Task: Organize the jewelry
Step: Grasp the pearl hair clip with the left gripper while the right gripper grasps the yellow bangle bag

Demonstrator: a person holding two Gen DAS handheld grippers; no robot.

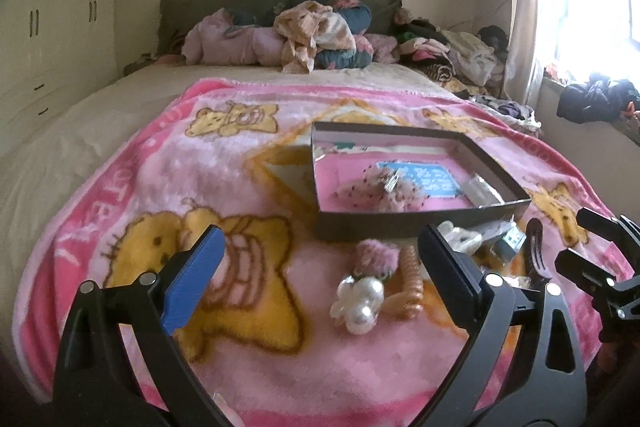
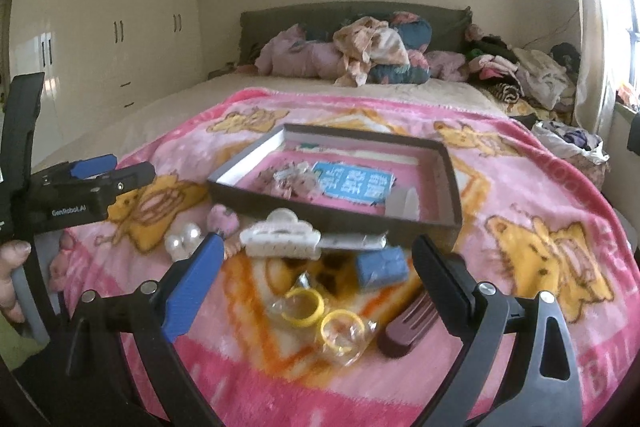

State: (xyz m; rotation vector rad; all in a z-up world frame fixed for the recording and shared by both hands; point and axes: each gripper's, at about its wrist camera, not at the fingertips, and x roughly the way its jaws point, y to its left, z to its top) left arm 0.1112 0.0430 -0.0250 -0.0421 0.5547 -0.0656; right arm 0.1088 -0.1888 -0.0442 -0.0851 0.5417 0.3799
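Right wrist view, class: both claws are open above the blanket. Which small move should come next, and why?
Probably lower the right claw onto the yellow rings. They lie loose between its open fingers, outside the box, which already holds some pieces.

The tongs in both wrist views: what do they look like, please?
Each pair of tongs, left tongs and right tongs, has a black forked frame with silver bolts, one blue ribbed pad and one black pad. The left unit's black body, seen from the right wrist view, reads "GenRobot.AI".
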